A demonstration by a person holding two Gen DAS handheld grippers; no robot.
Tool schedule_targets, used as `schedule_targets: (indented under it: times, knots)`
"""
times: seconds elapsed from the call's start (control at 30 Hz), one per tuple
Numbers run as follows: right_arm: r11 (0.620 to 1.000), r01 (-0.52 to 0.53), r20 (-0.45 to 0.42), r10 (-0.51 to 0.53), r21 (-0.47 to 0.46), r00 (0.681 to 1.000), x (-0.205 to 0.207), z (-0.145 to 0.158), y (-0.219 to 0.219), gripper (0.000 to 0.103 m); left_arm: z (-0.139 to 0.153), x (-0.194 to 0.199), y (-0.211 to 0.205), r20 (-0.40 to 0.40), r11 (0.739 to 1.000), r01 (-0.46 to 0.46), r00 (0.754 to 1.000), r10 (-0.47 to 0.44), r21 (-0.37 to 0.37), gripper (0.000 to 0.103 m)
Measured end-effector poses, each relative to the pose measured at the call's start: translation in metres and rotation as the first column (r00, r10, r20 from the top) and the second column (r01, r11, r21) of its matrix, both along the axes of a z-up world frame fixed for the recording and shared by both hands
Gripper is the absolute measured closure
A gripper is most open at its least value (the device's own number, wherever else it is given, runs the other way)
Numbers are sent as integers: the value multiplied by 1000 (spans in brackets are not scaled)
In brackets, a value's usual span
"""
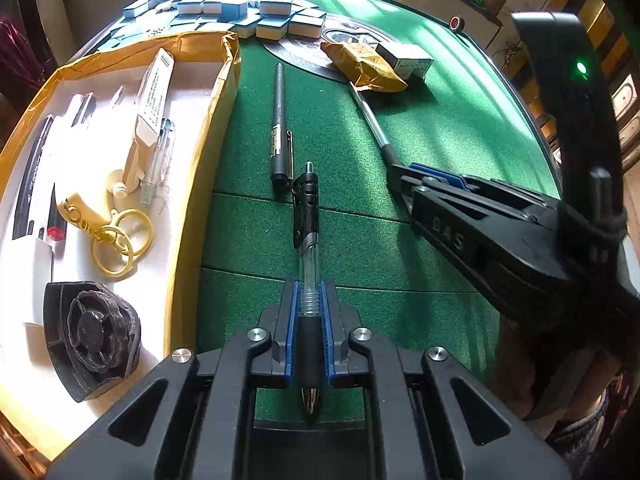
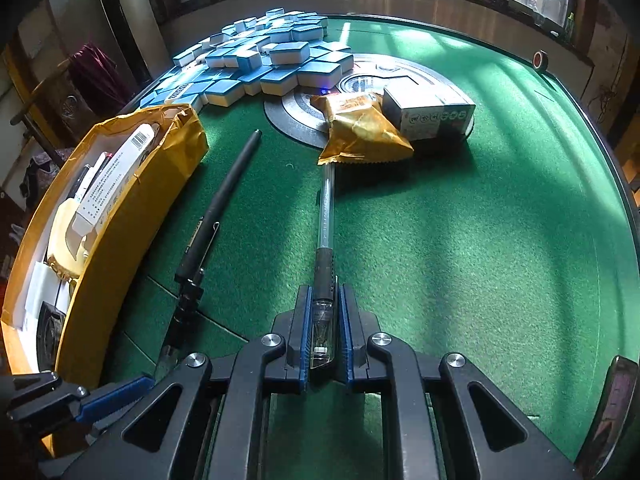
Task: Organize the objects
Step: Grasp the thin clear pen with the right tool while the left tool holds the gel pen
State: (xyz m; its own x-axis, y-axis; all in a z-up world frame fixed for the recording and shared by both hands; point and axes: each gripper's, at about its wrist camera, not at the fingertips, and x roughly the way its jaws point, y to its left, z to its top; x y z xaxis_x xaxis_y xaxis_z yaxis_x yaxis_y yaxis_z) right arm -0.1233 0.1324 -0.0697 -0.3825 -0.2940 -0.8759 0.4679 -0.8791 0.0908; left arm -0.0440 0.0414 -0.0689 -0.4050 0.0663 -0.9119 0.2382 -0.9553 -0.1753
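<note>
My left gripper (image 1: 309,286) is shut on a clear click pen with a black grip (image 1: 307,240), held along its fingers over the green felt table (image 1: 440,128). My right gripper (image 2: 323,294) is shut on a clear capped pen (image 2: 325,216), whose far end lies under a gold snack packet (image 2: 360,128). The right gripper also shows in the left wrist view (image 1: 404,178), holding that pen (image 1: 370,114). A black pen (image 1: 279,120) lies loose on the felt between them, also in the right wrist view (image 2: 224,196). A yellow-edged box (image 1: 216,92) to the left holds pens, a keyring and a black fan.
A pile of blue and white mahjong tiles (image 2: 272,64) covers the far left of the table. A small white carton (image 2: 432,114) sits by the snack packet on the round centre plate (image 2: 292,116). A roll of tape (image 2: 540,59) stands at the far right edge.
</note>
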Motion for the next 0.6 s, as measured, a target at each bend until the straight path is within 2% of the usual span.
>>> schedule_targets:
  times: [0.2, 0.27, 0.33, 0.6]
  knots:
    - [998, -1, 30, 3, -59, 1000, 16, 2, 16, 91, -3, -2, 2, 7, 1000, 4, 1000, -4, -10, 94]
    - [997, -10, 24, 12, -76, 1000, 15, 4, 13, 87, -5, -5, 0, 11, 1000, 6, 1000, -6, -14, 94]
    - [996, -17, 15, 18, -91, 1000, 13, 6, 9, 78, -5, -4, 1, 12, 1000, 5, 1000, -5, -17, 94]
    - [994, -46, -10, 45, -96, 999, -1, 1, -10, 78, -6, -5, 1, 17, 1000, 6, 1000, -5, -25, 94]
